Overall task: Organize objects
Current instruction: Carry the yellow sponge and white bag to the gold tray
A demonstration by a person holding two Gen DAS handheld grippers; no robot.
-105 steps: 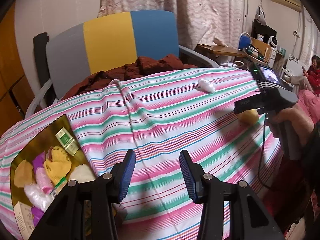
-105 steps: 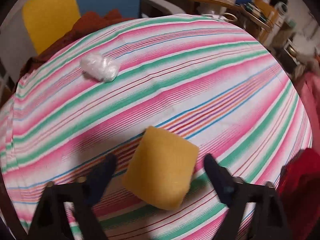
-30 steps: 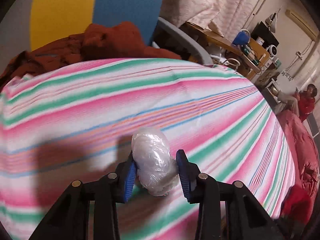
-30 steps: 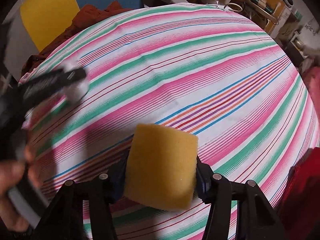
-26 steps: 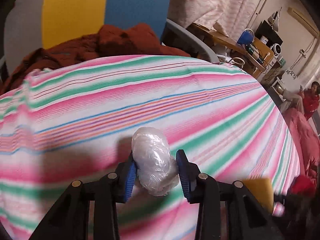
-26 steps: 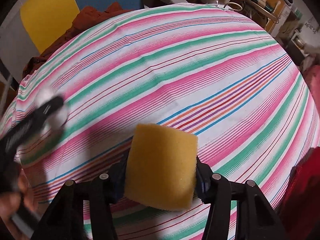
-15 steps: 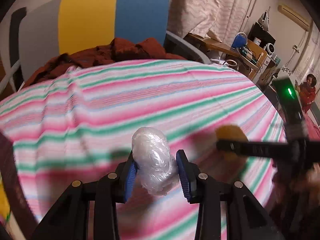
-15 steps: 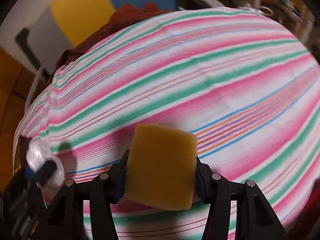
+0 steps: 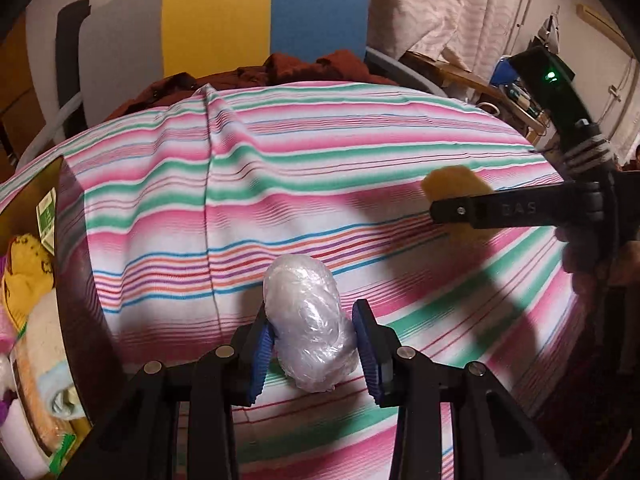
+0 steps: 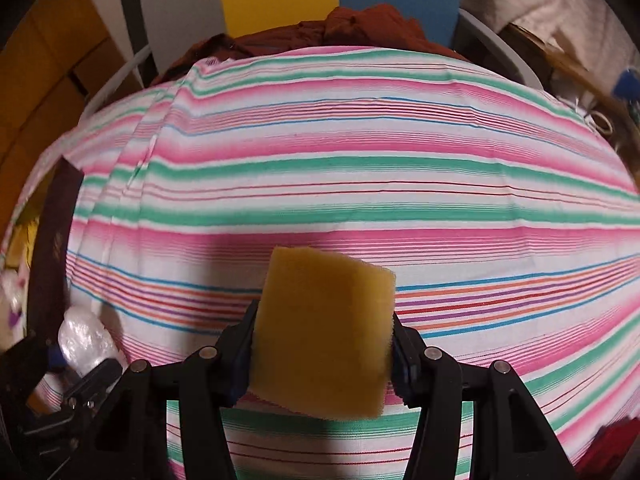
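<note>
left gripper (image 9: 312,344): clamped on a clear plastic-wrapped bundle (image 9: 310,322), held between the blue pads above the striped cloth; seen at 8 o'clock in the right wrist view.
right gripper (image 10: 322,336): clamped on a yellow sponge (image 10: 324,332), lifted over the cloth; seen at 3 o'clock in the left wrist view.
striped cloth (image 9: 280,184): pink, green and white, covering the table, with a fold running up the middle-left.
box (image 9: 72,272): dark-walled, at 9 o'clock in the left wrist view, already holding yellow, pink and white items.
chair (image 9: 224,20): grey, yellow and blue back at 12 o'clock, a brown garment (image 9: 312,68) on it.
</note>
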